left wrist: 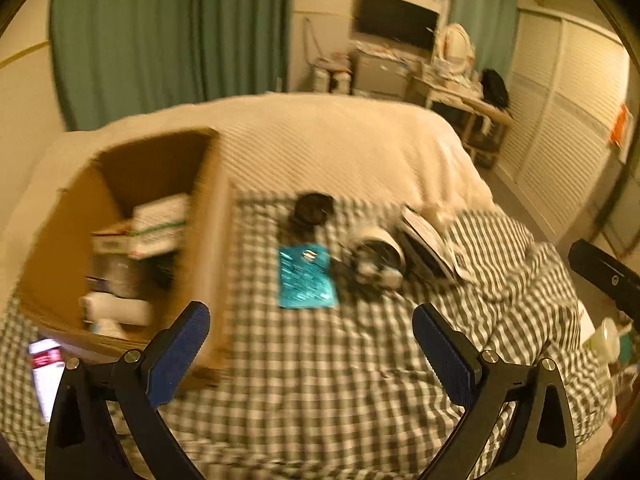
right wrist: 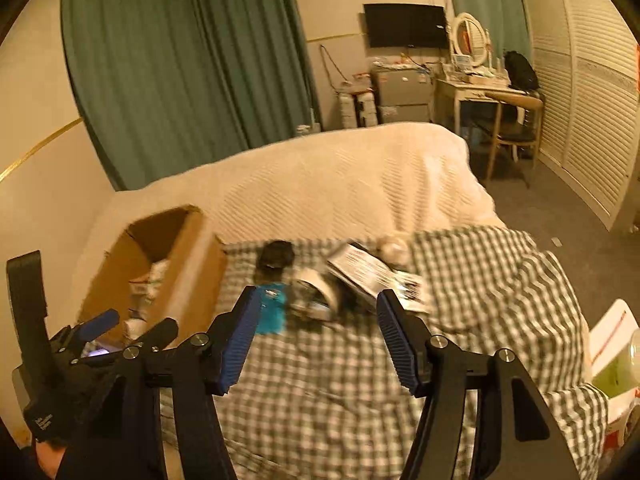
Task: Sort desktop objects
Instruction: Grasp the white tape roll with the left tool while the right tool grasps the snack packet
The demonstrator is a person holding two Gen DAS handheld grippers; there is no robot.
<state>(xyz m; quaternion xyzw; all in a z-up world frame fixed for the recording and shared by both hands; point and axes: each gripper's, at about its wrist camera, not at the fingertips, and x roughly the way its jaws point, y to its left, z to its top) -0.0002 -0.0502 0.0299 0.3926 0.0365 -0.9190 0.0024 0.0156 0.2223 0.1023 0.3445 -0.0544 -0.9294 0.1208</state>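
Observation:
On the checked cloth (left wrist: 320, 380) lie a teal packet (left wrist: 306, 276) (right wrist: 272, 308), a black round object (left wrist: 312, 208) (right wrist: 276, 256), a white roll (left wrist: 378, 256) (right wrist: 316, 288) and an open booklet (left wrist: 432, 244) (right wrist: 368, 272). The cardboard box (left wrist: 208, 240) (right wrist: 188, 264) at the left holds several small boxes. My left gripper (left wrist: 310, 320) is open and empty, in front of the packet beside the box. My right gripper (right wrist: 318, 298) is open above the cloth, nearer than the packet and roll, touching nothing. In the right wrist view the left gripper (right wrist: 120, 330) shows at lower left, held by a gloved hand (right wrist: 60, 400).
A white pack with a red label (left wrist: 46, 364) lies left of the box. A cream blanket (right wrist: 340, 184) covers the far bed. Bottles and packs (right wrist: 616, 368) crowd the right bedside. A desk and chair (right wrist: 516, 128) stand by the far wall.

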